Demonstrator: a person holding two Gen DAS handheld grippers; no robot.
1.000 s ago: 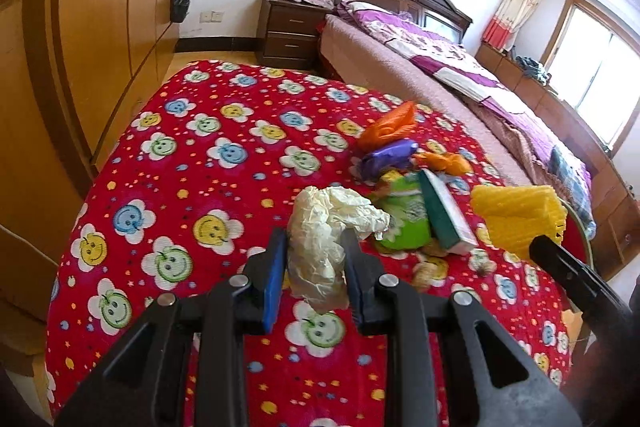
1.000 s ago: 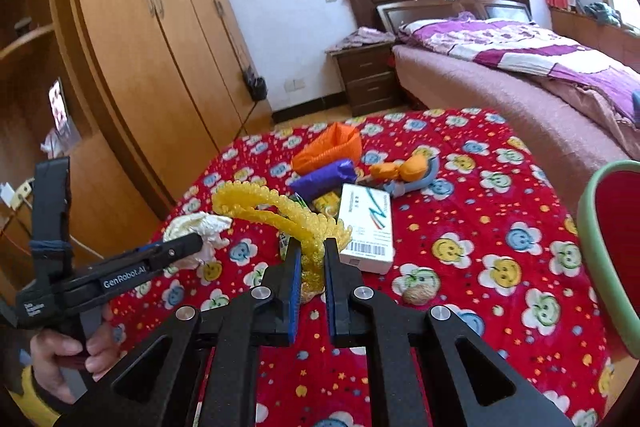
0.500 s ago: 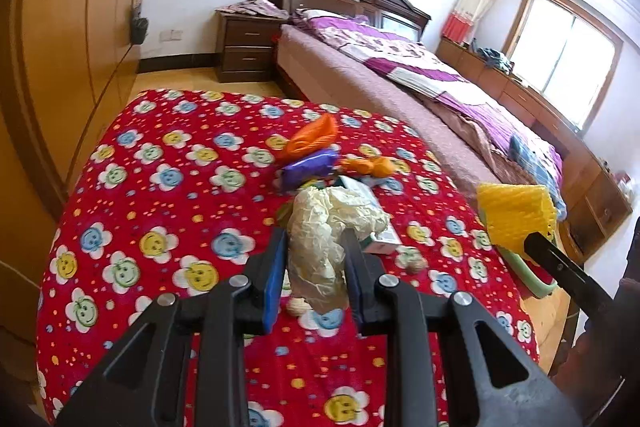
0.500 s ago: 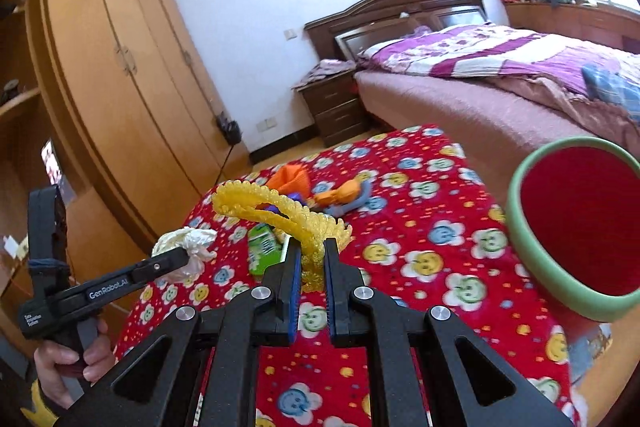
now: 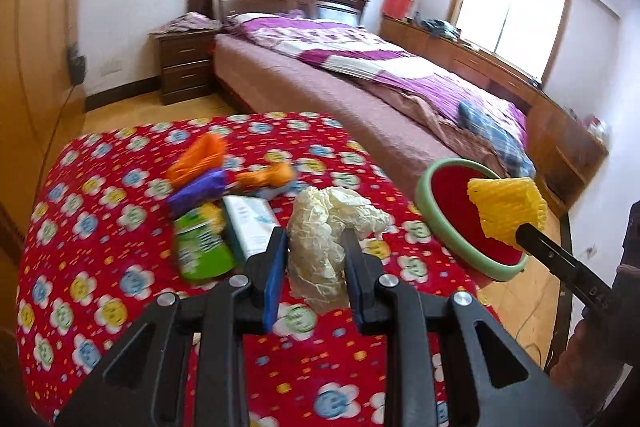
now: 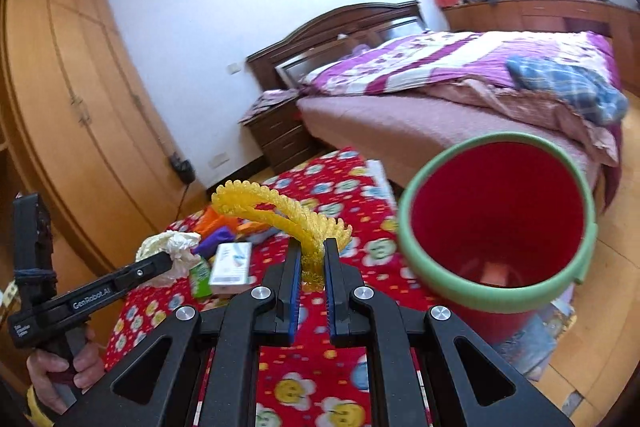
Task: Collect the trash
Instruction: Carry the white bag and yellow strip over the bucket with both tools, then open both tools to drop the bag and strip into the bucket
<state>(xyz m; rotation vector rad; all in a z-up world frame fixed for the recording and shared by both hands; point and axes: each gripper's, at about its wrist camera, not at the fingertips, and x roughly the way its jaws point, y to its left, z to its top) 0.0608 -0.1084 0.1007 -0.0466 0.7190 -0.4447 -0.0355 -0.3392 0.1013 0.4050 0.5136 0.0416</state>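
Carrying two pieces of trash toward the red bin (image 6: 496,223), I have the left gripper (image 5: 316,259) clamped part-way on a crumpled cream wad (image 5: 328,239) and the right gripper (image 6: 312,263) pinched nearly flat on a yellow foam net (image 6: 280,215). From the right wrist the bin's green rim sits at about two o'clock from the jaws, just off the edge of the red flowered tablecloth (image 5: 100,267); from the left wrist it lies at three o'clock, with the net hanging in front of its mouth. To do this well, I judge each load should be brought fully over the opening before the jaws part, net first since it is nearer, so the light wad does not drift onto the floor.

Remaining wrappers and a small box (image 5: 252,227) wait at eleven o'clock on the cloth. Motion blur smears their labels, and I cannot make out what lies at the bin's bottom.
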